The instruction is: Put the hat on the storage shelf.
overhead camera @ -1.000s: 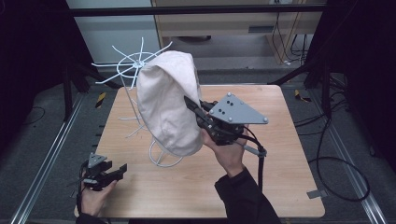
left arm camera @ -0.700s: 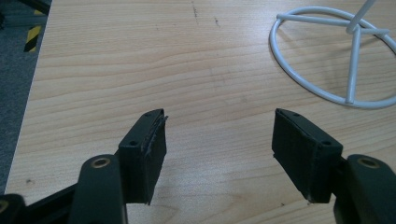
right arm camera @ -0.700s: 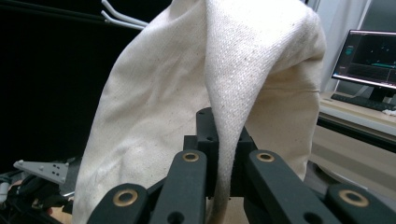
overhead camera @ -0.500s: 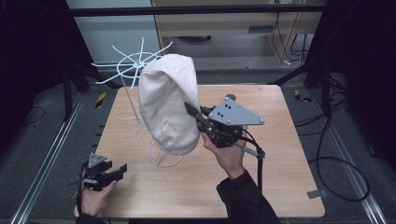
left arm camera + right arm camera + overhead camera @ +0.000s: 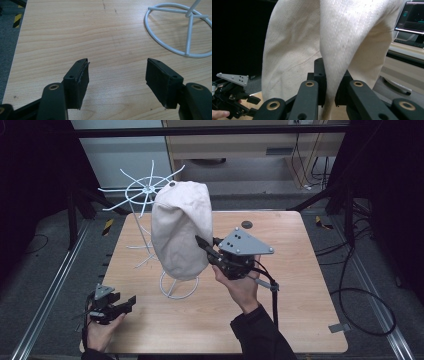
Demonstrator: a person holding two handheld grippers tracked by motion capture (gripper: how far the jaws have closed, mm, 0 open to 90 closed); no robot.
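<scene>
Cap: cream cloth cap (image 5: 180, 232) hangs over the white wire stand (image 5: 145, 195), crown up near the spoked top, lower edge just above the stand's ring base (image 5: 178, 287). In the right gripper view the cloth (image 5: 337, 45) drapes down in folds between the jaws.
Right hand-held gripper (image 5: 202, 245): clamped on a fold at the cap's lower right side; grip looks narrow, w/ only a pinch of fabric.
Left hand-held gripper (image 5: 125, 302): jaws spread wide, nothing in them, low over the counter (image 5: 300, 320) near its front left corner, well apart from the stand.
Risk 1: thin pinch could slip out if pulled sideways, and the cap would drop back or slump.
Risk 2: cloth may snag on a wire spoke, so a hard tug could tip the light stand, esp. w/ nothing bracing the base.
Risk 3: stand could slide across the counter.
</scene>
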